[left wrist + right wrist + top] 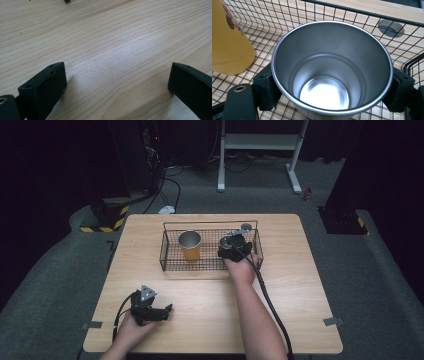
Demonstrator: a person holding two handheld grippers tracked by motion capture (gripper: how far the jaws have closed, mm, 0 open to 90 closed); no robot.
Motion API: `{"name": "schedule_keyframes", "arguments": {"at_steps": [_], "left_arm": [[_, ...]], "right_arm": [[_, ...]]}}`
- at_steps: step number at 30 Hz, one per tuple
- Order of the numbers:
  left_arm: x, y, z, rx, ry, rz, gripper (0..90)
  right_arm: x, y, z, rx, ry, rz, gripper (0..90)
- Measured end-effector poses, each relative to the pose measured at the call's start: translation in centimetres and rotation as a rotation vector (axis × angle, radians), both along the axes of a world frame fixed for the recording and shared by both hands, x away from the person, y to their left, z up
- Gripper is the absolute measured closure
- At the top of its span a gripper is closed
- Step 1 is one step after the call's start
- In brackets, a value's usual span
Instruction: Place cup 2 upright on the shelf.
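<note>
A black wire basket (pixel 167 251) stands at the table's far middle. In its left half a yellow cup (pixel 190 245) with a steel inside stands upright; the same yellow cup (pixel 229 42) shows in the right gripper view. My right gripper (pixel 231 246) is in the basket's right half, shut on a steel cup (pixel 332 67) that is upright, empty, and held by its sides between both jaws. My left gripper (pixel 167 310) lies low over the near left of the table (pixel 112 45), open, with nothing between its jaws.
The basket's tall wire handle (pixel 210 223) runs along its far side. A round grey hole cover (pixel 246 226) sits in the tabletop just behind the basket. Bare wood lies between the basket and the front edge. A white stand (pixel 260 142) is on the floor beyond.
</note>
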State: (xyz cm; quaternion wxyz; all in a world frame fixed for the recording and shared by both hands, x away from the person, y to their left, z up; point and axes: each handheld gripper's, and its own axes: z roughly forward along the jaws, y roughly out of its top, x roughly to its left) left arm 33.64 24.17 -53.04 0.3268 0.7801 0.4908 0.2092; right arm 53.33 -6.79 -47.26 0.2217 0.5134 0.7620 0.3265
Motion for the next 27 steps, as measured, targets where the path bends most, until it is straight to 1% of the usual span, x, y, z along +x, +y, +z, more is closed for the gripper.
{"name": "schedule_keyframes", "arguments": {"at_steps": [3,6,9,14,18,22,27], "left_arm": [[0.0,0.0,0.0,0.0,0.0,0.0,2.3],[0.0,0.0,0.0,0.0,0.0,0.0,2.3],[0.0,0.0,0.0,0.001,0.0,0.0,2.3],[0.0,0.01,0.0,0.001,0.0,-0.001,2.3],[0.0,0.01,0.01,0.002,0.001,-0.001,2.3],[0.0,0.01,0.0,0.002,0.0,0.0,2.3],[0.0,0.0,0.0,0.001,0.0,0.0,2.3]], "right_arm": [[-0.01,-0.03,0.02,-0.009,0.001,0.006,18.1],[-0.03,-0.07,0.07,-0.007,0.012,0.004,18.1],[-0.02,-0.13,0.04,-0.011,0.007,0.012,17.8],[-0.13,0.02,0.07,0.001,0.013,0.004,15.9],[-0.15,0.04,0.08,0.0,0.009,0.009,13.3],[-0.23,0.08,0.08,-0.005,0.002,0.006,12.8],[-0.3,-0.02,0.22,0.002,0.0,0.003,12.1]]}}
